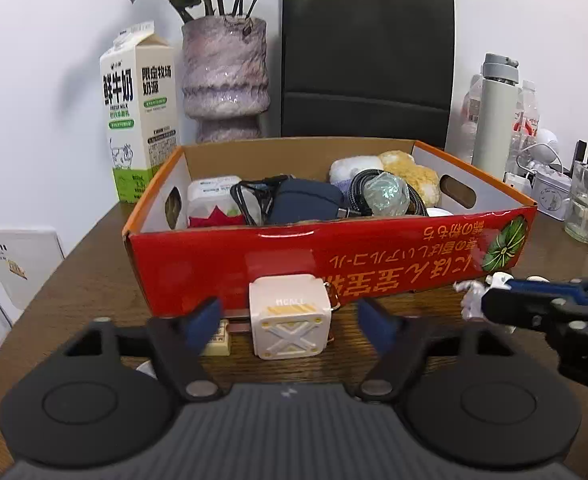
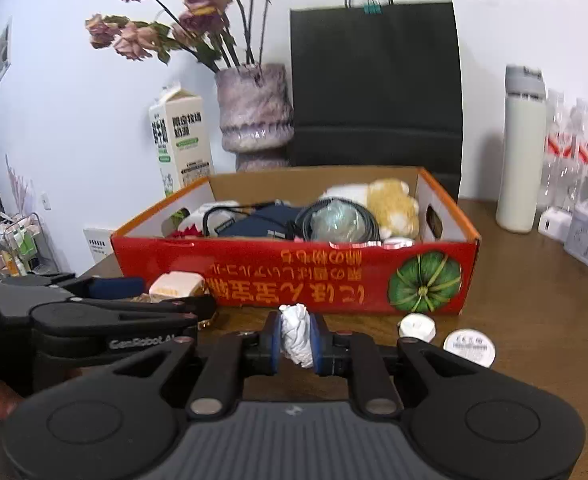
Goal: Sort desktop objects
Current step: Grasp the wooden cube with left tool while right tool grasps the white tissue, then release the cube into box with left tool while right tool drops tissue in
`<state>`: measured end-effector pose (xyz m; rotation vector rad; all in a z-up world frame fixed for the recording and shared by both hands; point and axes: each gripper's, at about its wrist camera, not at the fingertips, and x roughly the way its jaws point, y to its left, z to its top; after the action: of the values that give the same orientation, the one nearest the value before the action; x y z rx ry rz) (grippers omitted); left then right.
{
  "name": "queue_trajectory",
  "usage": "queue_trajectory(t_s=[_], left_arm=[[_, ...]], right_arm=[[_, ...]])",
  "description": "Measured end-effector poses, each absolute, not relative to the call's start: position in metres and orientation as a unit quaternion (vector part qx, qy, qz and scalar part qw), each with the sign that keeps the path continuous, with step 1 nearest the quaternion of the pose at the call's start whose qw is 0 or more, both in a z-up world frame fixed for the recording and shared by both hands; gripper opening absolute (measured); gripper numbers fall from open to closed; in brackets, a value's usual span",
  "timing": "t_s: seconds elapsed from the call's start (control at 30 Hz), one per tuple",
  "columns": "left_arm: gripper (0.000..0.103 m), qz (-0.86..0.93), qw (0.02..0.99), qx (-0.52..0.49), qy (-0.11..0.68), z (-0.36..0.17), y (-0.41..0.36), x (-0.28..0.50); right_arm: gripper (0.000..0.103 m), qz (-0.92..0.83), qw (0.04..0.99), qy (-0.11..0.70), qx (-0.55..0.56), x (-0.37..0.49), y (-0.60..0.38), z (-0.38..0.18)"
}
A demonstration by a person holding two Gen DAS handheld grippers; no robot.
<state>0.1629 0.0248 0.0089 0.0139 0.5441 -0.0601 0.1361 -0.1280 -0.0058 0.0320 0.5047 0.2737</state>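
Both wrist views closely face, seemingly level, the box (image 1: pixel 253 264)

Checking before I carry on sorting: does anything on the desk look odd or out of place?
Only one oddity: the red box has its printed text upside down from here, so it sits turned around. Nothing looks spilled or broken. The crumpled white paper is pinched in the right tool.

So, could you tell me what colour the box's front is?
Red box front, with yellow lettering; clearest in the right wrist view.

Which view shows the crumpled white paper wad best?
The right wrist view: the crumpled white paper wad sits centred, pinched by the right gripper. The left wrist view shows only its edge beside those fingers.
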Motion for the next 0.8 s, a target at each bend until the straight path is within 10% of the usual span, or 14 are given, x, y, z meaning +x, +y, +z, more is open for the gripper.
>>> queue_trajectory(t_s=[0.13,0.8], left_arm=[[0.05,-0.033,0.966,0.002,0.258,0.011,0.027,0.158],[0.05,-0.086,0.988,-0.06,0.112,0.103,0.037,0.127]], right_arm=[[0.014,0.137,0.963,0.234,0.005,0.13,-0.125,-0.002],[0.014,0.082,0.98,0.177,0.033,0.144,-0.161,0.05]])
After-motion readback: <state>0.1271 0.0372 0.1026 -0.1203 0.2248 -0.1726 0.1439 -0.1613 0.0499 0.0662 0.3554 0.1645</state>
